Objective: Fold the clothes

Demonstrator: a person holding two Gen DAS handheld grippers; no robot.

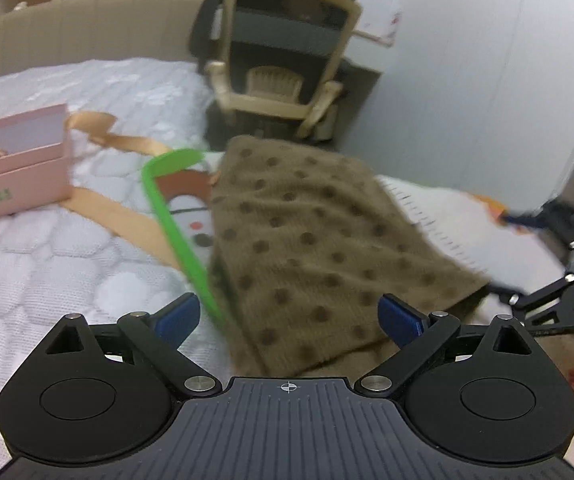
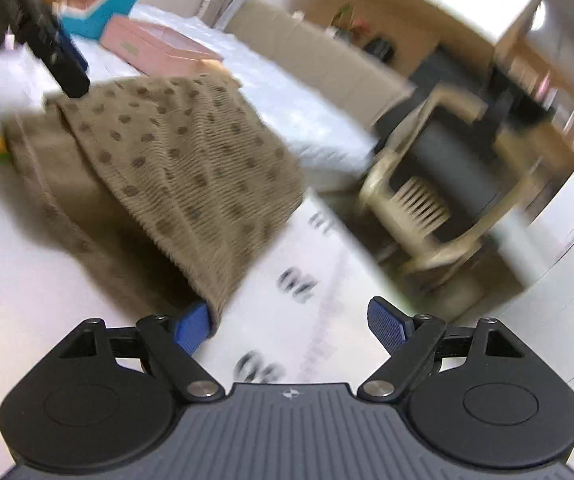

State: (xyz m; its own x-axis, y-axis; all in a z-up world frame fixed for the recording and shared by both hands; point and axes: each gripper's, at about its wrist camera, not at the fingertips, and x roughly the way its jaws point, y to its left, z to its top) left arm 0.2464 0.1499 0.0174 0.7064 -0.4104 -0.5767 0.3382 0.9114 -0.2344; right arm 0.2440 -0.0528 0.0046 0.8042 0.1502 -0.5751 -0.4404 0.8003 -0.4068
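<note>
Both grippers spread wide over a brown dotted garment on a bed.

The left gripper (image 1: 289, 316) hangs with jaws apart above the near edge of the brown dotted garment (image 1: 307, 232), gripping nothing; the right gripper (image 2: 291, 326), likewise spread, has one pad (image 2: 195, 328) touching the cloth's corner, seemingly positioned to take or let go of it. The garment lies layered across a green-rimmed board (image 1: 167, 208) on the white quilted mattress (image 1: 67, 272), perhaps as a folding guide.
</note>
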